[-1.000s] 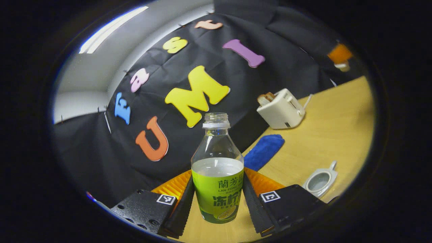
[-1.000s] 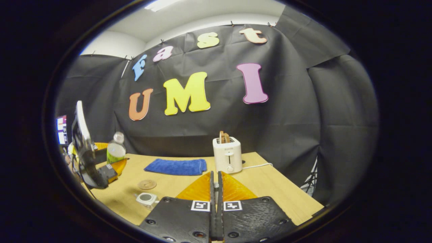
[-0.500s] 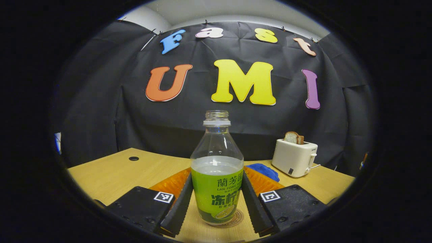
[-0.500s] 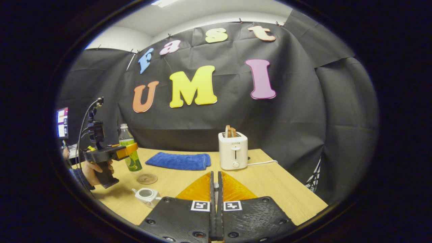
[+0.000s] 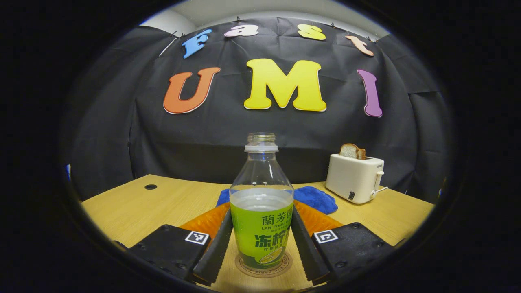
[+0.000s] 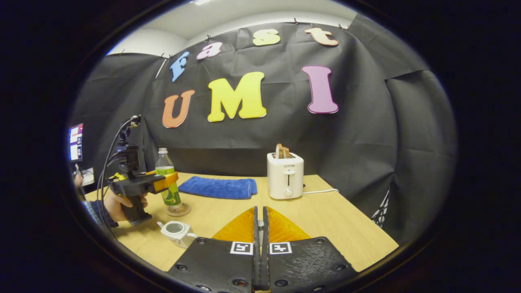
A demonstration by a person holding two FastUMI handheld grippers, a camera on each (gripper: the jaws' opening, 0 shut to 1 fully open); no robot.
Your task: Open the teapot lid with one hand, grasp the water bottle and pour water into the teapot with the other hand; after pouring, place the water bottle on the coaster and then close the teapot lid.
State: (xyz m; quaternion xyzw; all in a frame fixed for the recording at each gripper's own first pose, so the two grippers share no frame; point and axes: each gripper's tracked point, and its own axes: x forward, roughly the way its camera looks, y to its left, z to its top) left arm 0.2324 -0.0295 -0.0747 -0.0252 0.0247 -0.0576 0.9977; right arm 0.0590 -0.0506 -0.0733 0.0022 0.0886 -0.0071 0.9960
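**A:** What do the left gripper's (image 5: 260, 244) fingers (image 5: 217, 242) hold?

**B:** Both press against the sides of the water bottle (image 5: 261, 203), one on each flank of its green label. The bottle stands upright and uncapped, roughly half full of clear liquid, its base on the round coaster (image 5: 263, 266) on the wooden table (image 5: 163, 201).

**A:** And from the right gripper view?

**B:** The same pairing shows at the far left: the left gripper (image 6: 171, 182), held by a person's hand (image 6: 116, 203), is clamped around the water bottle (image 6: 167, 181), which sits on the coaster (image 6: 178, 210).

**A:** The right gripper?

**B:** The right gripper (image 6: 259, 228) has its fingers (image 6: 255, 228) brought together with only a thin slit between them; something small seems to sit in that slit (too small to identify).

**A:** Where is the teapot?

**B:** The white teapot (image 6: 176, 232) stands on the table (image 6: 325, 219) just in front of the coaster, near the hand, its top open and the inside visible.

**A:** What lies farther out?

**B:** A folded blue towel (image 6: 220, 188) lies behind the bottle, and beside it a white toaster (image 6: 285, 179) with bread in its slots, its cord trailing to the right. In the left gripper view the towel (image 5: 315, 199) peeks out behind the bottle, with the toaster (image 5: 353, 179) to its right.
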